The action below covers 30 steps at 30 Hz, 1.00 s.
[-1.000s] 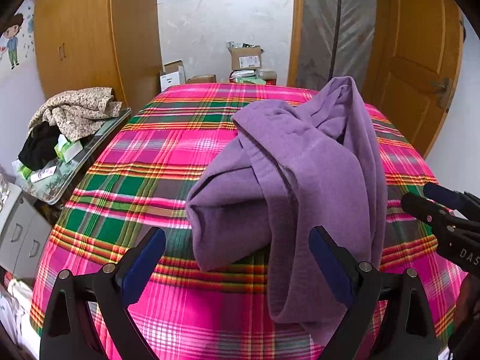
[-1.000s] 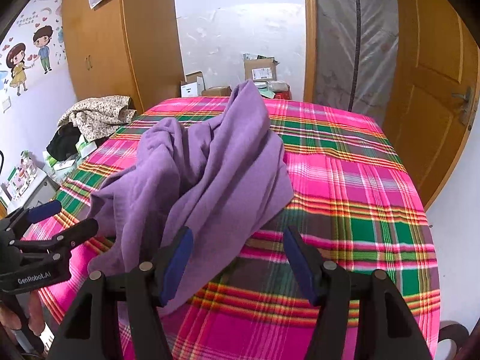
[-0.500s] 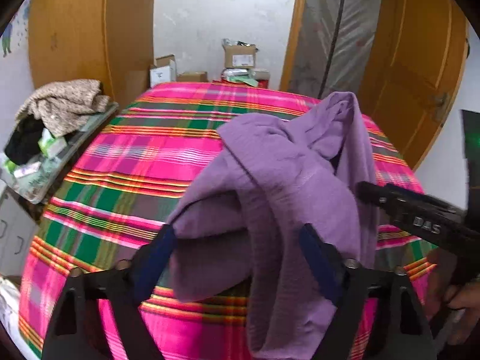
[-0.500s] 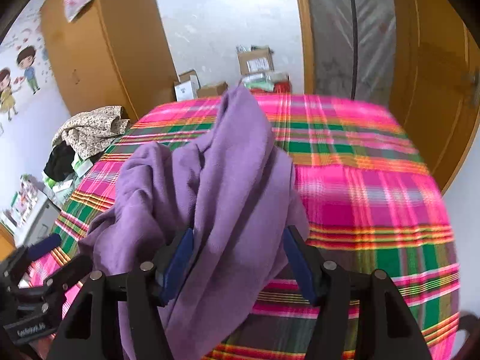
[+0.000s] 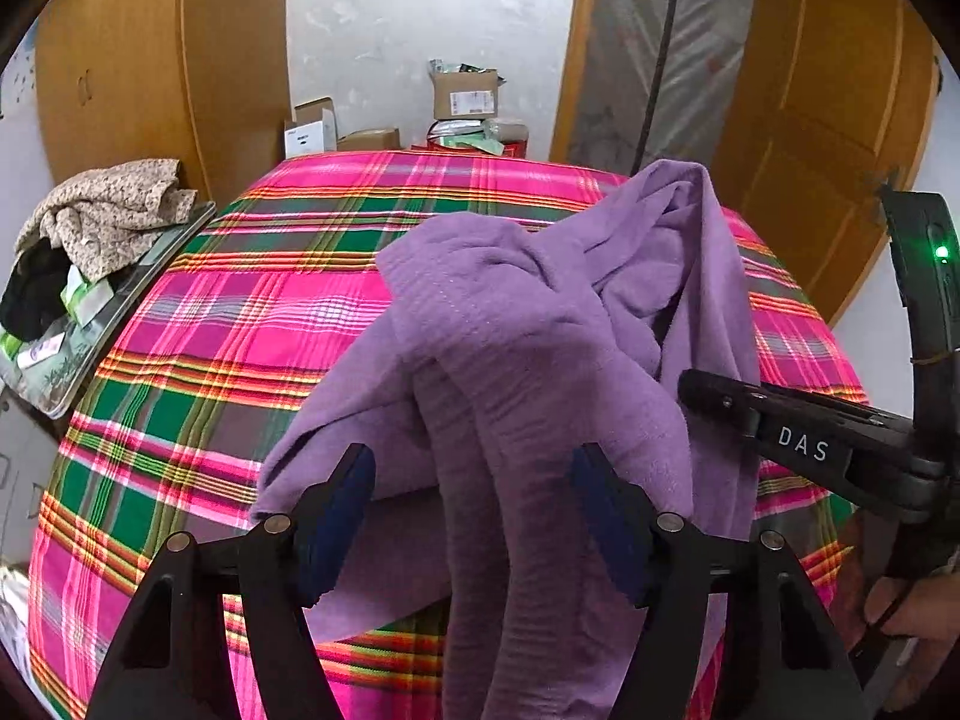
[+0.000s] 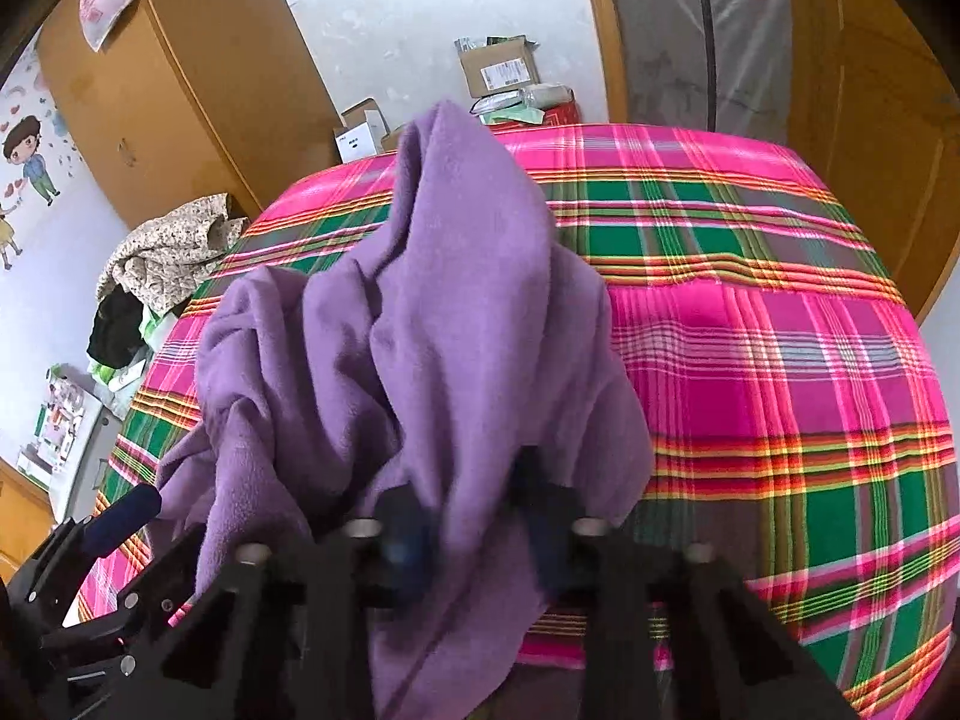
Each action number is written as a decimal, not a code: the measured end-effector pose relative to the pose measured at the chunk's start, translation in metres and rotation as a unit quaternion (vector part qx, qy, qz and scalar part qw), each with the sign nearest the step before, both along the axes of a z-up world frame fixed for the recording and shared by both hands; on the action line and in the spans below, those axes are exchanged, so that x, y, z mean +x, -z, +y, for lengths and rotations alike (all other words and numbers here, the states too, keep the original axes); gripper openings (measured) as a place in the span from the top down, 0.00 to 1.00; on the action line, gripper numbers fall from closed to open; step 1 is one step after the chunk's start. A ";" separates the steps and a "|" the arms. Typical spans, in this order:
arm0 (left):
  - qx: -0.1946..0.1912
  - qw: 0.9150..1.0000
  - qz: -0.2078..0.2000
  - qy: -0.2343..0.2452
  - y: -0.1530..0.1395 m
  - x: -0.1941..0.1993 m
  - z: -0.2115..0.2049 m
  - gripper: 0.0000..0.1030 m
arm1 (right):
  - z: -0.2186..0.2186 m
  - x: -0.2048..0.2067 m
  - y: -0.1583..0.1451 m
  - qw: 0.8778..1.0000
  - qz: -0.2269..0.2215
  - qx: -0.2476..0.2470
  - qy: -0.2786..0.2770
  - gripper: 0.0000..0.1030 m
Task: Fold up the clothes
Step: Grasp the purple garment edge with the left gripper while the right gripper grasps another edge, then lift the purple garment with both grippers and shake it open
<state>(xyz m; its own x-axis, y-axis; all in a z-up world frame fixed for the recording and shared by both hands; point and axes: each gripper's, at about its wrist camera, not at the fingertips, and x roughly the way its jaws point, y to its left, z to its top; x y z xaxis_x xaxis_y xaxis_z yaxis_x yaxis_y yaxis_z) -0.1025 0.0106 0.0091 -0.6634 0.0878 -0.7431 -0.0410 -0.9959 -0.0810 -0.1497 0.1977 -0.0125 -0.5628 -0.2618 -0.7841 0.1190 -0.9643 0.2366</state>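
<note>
A crumpled purple garment [image 5: 510,330] is heaped on the pink and green plaid bed cover [image 5: 240,330], with its near part hanging toward me. My left gripper [image 5: 471,516] straddles a hanging fold. Its jaws are closing, and the blue pads still stand a little off the cloth. In the right wrist view the same purple garment [image 6: 456,300] rises in a peak over the bed cover [image 6: 780,330]. My right gripper [image 6: 474,531] is blurred, its jaws closing tight on a fold of the cloth. From the left wrist view, the right gripper [image 5: 690,387] pokes into the garment's right side.
A side table at the left carries a pile of clothes [image 5: 102,210]. Cardboard boxes [image 5: 465,93] stand beyond the bed's far end. A wooden wardrobe [image 5: 150,60] is at the left and a wooden door [image 5: 810,150] at the right. A person's hand [image 5: 912,606] holds the right gripper.
Both grippers moved forward onto the garment. The right jaws went from wide open to pinching a fold. The left jaws narrowed around the hanging cloth.
</note>
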 end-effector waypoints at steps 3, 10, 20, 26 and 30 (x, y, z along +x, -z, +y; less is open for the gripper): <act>0.000 1.000 -0.001 0.009 0.002 -0.001 0.003 0.54 | 0.005 0.004 0.000 1.000 0.007 -0.003 0.003 0.89; -0.005 1.000 -0.003 0.017 0.009 0.002 0.007 0.86 | 0.035 0.028 -0.004 0.999 0.027 -0.022 0.026 0.92; -0.004 1.000 -0.020 0.013 0.018 0.027 -0.009 0.90 | 0.124 0.109 -0.008 0.992 0.027 -0.029 0.121 0.92; 0.011 0.999 -0.026 0.030 0.015 0.037 -0.008 0.90 | 0.129 0.135 -0.007 0.995 0.015 0.010 0.095 0.77; 0.020 0.999 -0.011 0.039 0.007 0.029 0.000 0.73 | 0.112 0.136 -0.050 0.992 0.110 0.025 0.063 0.62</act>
<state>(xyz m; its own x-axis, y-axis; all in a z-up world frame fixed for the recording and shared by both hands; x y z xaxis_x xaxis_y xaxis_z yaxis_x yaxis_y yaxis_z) -0.0731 0.0104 0.0024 -0.6365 0.1689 -0.7526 -0.1167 -0.9856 -0.1225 -0.0133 0.3099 0.0373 -0.7473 -0.1430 -0.6489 0.0411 -0.9846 0.1697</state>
